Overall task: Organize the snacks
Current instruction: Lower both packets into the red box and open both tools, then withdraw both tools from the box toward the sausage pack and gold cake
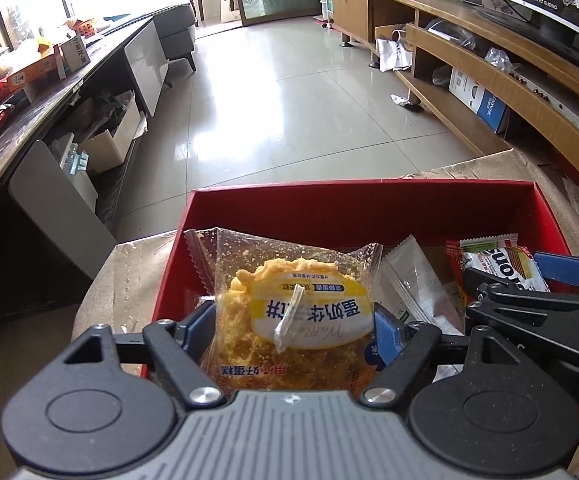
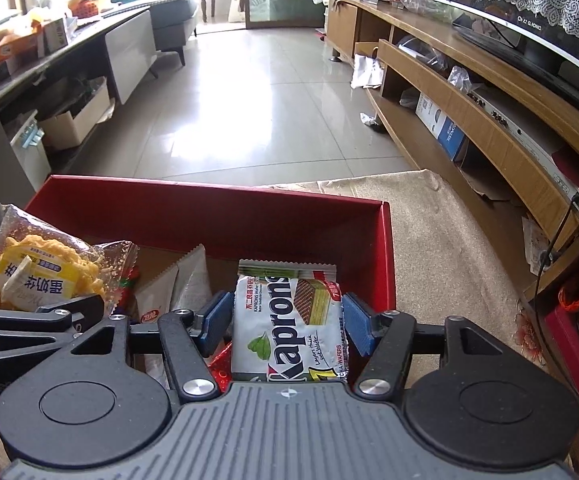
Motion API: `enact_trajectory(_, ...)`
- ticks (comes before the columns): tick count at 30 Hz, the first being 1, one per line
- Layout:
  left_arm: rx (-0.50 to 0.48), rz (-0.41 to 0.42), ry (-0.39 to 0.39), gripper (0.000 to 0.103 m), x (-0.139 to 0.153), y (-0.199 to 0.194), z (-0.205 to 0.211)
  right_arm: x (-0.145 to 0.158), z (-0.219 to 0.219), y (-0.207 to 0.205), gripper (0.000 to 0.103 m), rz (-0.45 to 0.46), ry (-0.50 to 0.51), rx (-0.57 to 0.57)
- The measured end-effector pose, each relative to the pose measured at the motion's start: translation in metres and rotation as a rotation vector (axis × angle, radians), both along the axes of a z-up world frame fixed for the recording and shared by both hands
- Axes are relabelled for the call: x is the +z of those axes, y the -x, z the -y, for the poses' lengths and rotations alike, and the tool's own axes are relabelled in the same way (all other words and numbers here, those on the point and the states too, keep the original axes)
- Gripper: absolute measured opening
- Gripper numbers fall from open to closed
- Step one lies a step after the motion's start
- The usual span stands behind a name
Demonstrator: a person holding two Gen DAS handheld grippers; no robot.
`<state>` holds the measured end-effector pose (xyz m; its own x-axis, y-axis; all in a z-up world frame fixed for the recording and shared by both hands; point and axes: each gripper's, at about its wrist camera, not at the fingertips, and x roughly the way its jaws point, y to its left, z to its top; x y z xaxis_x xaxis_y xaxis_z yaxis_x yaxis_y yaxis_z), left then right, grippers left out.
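Two grippers over the red box (image 1: 353, 204), one packet each. Left gripper (image 1: 295, 330): blue fingers (image 1: 385, 336) pinching a clear-wrapped yellow cake packet (image 1: 289, 320), held above the box's left end. Right gripper (image 2: 289, 324): fingers (image 2: 355, 330) closed against both sides of a white Kaprons wafer packet (image 2: 289, 328), over the box's right end, near its wall. Between them, lying in the box — silver sachets (image 1: 413, 280) and a red wrapper (image 2: 221, 368), partly hidden. Box sits on a beige cloth-covered table (image 2: 441, 240); tiled floor (image 1: 289, 100) beyond.
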<state>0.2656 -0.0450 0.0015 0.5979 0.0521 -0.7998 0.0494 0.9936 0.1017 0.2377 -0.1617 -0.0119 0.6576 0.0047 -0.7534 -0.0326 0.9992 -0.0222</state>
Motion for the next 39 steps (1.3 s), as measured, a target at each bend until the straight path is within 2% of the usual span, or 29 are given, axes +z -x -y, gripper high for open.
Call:
enact_trajectory(2, 0.001, -0.007, 0.008, 0.075, 0.001, 0.000, -0.003, 0.001, 0.000, 0.001, 0.072, 0.002, 0.000, 0.001)
enact_trajectory(5, 0.000, -0.008, 0.014, 0.076, 0.002, 0.001, -0.004, 0.003, -0.002, 0.002, 0.079, 0.016, 0.032, -0.004)
enact_trajectory(9, 0.000, -0.010, 0.027, 0.076, 0.005, 0.004, -0.005, 0.006, 0.001, 0.003, 0.079, 0.021, 0.031, 0.004)
enact_trajectory(14, 0.009, -0.019, 0.074, 0.076, 0.008, 0.005, -0.011, 0.011, 0.002, 0.006, 0.079, 0.032, 0.020, 0.002)
enact_trajectory(18, 0.033, 0.004, 0.130, 0.076, 0.019, 0.009, -0.019, 0.016, 0.001, 0.012, 0.080, 0.039, 0.035, 0.015)
enact_trajectory(24, 0.045, 0.031, 0.180, 0.076, 0.037, 0.023, -0.035, 0.030, -0.005, 0.029, 0.082, 0.062, 0.081, 0.032)
enact_trajectory(29, 0.015, -0.018, 0.233, 0.076, 0.036, 0.051, -0.050, 0.044, -0.011, 0.062, 0.086, 0.072, 0.098, 0.071)
enact_trajectory(34, 0.009, -0.073, 0.259, 0.077, 0.031, 0.086, -0.065, 0.032, -0.026, 0.110, 0.086, -0.006, 0.076, 0.145)
enact_trajectory(39, 0.024, -0.106, 0.303, 0.077, 0.027, 0.106, -0.076, -0.003, -0.051, 0.133, 0.086, -0.148, 0.039, 0.202)
